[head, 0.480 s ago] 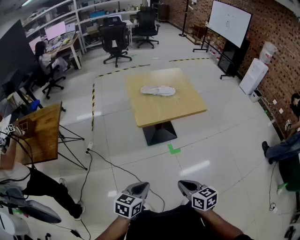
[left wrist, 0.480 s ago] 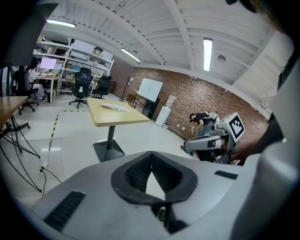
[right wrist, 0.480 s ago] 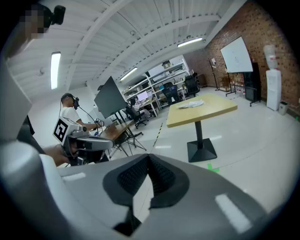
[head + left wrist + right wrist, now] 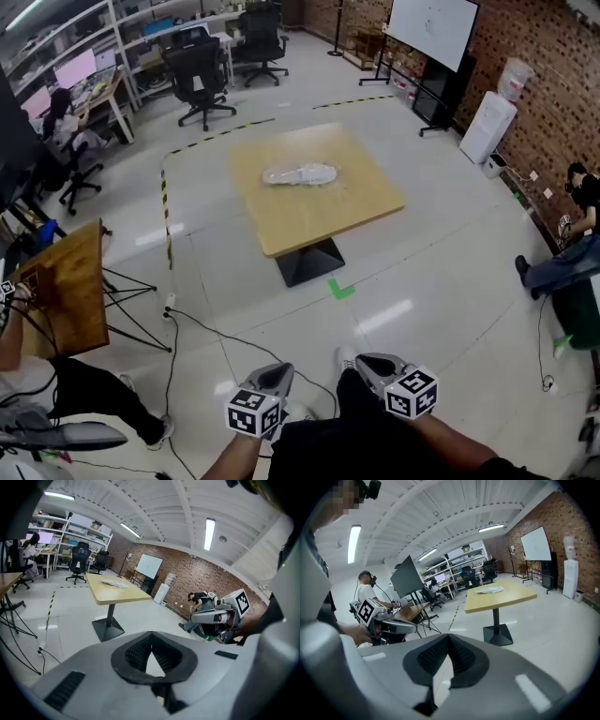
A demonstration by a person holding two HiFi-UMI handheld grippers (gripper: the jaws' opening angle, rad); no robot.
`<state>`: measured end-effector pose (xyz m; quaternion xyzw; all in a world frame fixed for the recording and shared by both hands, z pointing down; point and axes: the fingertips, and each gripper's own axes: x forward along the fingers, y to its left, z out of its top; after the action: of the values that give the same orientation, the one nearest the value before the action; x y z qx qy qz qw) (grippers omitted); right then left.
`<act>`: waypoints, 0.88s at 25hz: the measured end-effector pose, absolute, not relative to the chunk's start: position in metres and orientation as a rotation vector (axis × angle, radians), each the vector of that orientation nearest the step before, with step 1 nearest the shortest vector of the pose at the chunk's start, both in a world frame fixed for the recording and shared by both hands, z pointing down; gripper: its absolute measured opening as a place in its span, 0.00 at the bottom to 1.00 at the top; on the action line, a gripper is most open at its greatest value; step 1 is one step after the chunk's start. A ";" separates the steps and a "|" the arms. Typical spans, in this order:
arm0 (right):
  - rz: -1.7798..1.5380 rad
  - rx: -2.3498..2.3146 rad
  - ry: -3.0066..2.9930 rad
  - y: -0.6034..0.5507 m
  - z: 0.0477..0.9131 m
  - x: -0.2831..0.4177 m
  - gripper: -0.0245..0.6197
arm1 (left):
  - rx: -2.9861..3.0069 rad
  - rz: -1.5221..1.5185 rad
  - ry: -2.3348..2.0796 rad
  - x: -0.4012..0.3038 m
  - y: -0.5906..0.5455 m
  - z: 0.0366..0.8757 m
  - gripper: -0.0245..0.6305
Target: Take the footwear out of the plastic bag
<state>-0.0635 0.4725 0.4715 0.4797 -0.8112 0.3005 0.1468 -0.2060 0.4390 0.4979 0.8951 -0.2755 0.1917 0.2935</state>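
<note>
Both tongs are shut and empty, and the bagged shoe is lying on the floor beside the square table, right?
No. The bagged shoe lies on top of the square table, not on the floor, as the head view shows. The left tongs and right tongs are shut and empty.

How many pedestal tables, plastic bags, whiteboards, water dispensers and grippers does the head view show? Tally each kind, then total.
Light wooden square pedestal table: 1
Plastic bag holding white footwear: 1
White whiteboard: 1
White water dispenser: 1
Grippers: 2, left gripper and right gripper
Total: 6
</note>
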 end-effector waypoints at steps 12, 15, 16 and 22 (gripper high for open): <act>0.887 1.209 -2.464 0.333 0.468 -0.037 0.04 | 2.388 0.583 -0.842 -0.162 0.325 0.476 0.05; 0.853 1.091 -2.539 0.300 0.460 -0.025 0.04 | 2.412 0.575 -0.963 -0.143 0.282 0.459 0.05; 0.837 1.052 -2.563 0.291 0.459 -0.021 0.04 | 2.418 0.562 -1.012 -0.138 0.269 0.455 0.05; 0.776 1.003 -2.603 0.241 0.455 0.019 0.04 | 2.483 0.600 -1.034 -0.075 0.214 0.443 0.05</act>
<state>0.0186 0.2415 0.4546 0.3437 -0.8922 0.2660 0.1229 -0.0754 0.2139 0.4432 0.8843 -0.3681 0.2138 0.1920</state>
